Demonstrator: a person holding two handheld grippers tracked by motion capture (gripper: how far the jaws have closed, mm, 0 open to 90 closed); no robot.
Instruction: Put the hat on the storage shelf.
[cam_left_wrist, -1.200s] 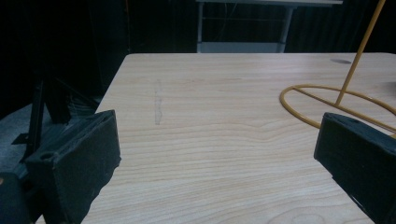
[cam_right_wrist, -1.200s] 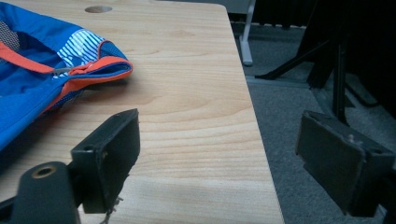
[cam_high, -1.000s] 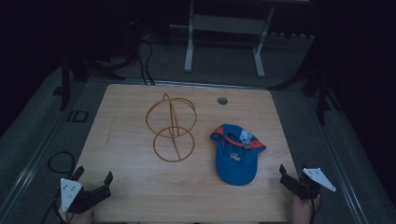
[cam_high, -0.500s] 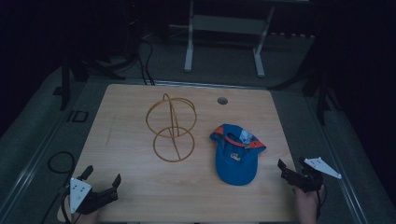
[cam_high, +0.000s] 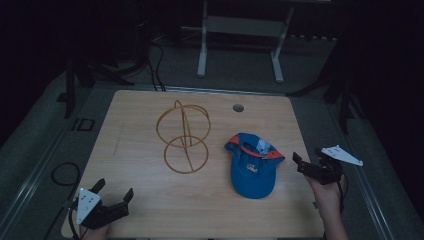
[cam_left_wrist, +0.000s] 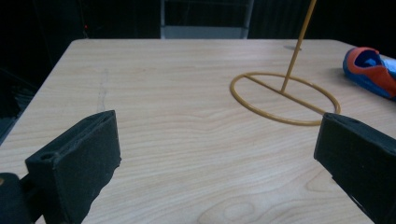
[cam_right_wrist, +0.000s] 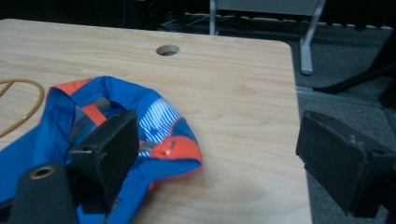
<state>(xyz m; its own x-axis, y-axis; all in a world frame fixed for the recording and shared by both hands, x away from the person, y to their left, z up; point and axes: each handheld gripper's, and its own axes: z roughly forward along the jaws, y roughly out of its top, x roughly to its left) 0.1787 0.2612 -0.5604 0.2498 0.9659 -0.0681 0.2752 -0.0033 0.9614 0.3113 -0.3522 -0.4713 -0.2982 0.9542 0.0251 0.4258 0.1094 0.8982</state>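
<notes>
A blue cap (cam_high: 252, 162) with orange trim lies on the wooden table (cam_high: 140, 130), right of centre, also close up in the right gripper view (cam_right_wrist: 51, 135). A gold wire stand (cam_high: 184, 137) of two rings on a rod stands left of the cap; its base ring (cam_left_wrist: 285, 98) shows ahead of the left gripper. My left gripper (cam_high: 114, 200) hovers open over the table's near left corner, nothing between its jaws. My right gripper (cam_high: 307, 161) stands open just right of the cap, at the table's right edge (cam_right_wrist: 219, 154).
A round cable hole (cam_high: 238, 107) sits near the table's far edge. Beyond the table stands a white metal frame (cam_high: 240, 40) on a dark floor. A black cable (cam_high: 62, 172) loops on the floor at the left.
The left gripper has moved right and forward onto the table's near corner. The right gripper has moved up and inward toward the cap.
</notes>
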